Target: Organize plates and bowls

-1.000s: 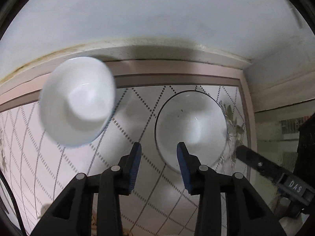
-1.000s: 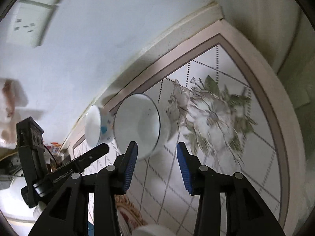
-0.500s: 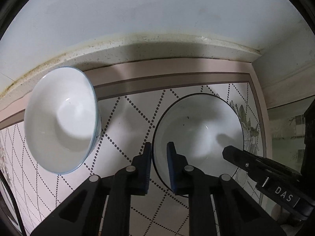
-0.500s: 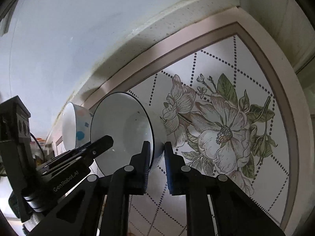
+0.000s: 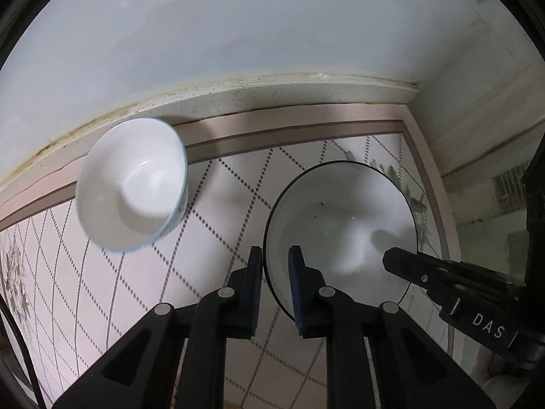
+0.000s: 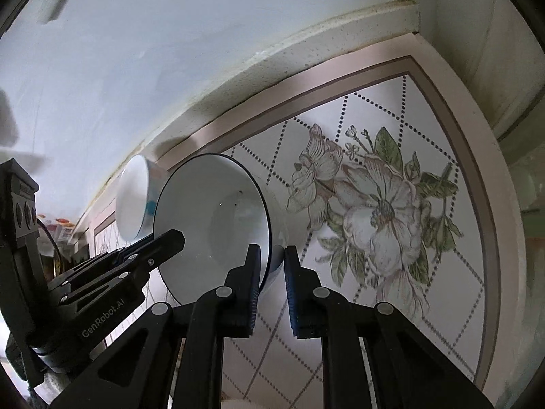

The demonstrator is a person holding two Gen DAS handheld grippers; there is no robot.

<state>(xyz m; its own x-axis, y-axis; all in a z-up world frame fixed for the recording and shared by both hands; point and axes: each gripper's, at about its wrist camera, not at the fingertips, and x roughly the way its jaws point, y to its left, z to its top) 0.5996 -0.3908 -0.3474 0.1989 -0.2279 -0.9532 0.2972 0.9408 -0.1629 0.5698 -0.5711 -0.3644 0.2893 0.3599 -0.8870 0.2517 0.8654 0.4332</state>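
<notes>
A white bowl with a dark rim (image 5: pixel 340 218) sits on the patterned tabletop (image 5: pixel 221 204), and both grippers hold it by opposite sides. My left gripper (image 5: pixel 275 257) is shut on its near-left rim, one pad inside and one outside. My right gripper (image 6: pixel 272 257) is shut on its right rim. The same bowl (image 6: pixel 211 218) looks tilted in the right wrist view. One right gripper finger (image 5: pixel 408 266) reaches inside the bowl. A second white bowl with a blue rim (image 5: pixel 133 184) stands free to the left near the wall, and it shows behind the held bowl as a blue-spotted bowl (image 6: pixel 134 201).
A pale wall (image 5: pixel 272 34) with a speckled ledge runs along the back of the table. The table's corner (image 6: pixel 415 44) lies at the far right. A large flower print (image 6: pixel 374 211) marks the tabletop right of the bowl. Small cluttered items (image 6: pixel 58 228) sit at far left.
Both pairs of jaws, open a second ago, have closed onto the dark-rimmed bowl's rim. Since then the view has shifted a little, with the blue-rimmed bowl now nearer the middle.
</notes>
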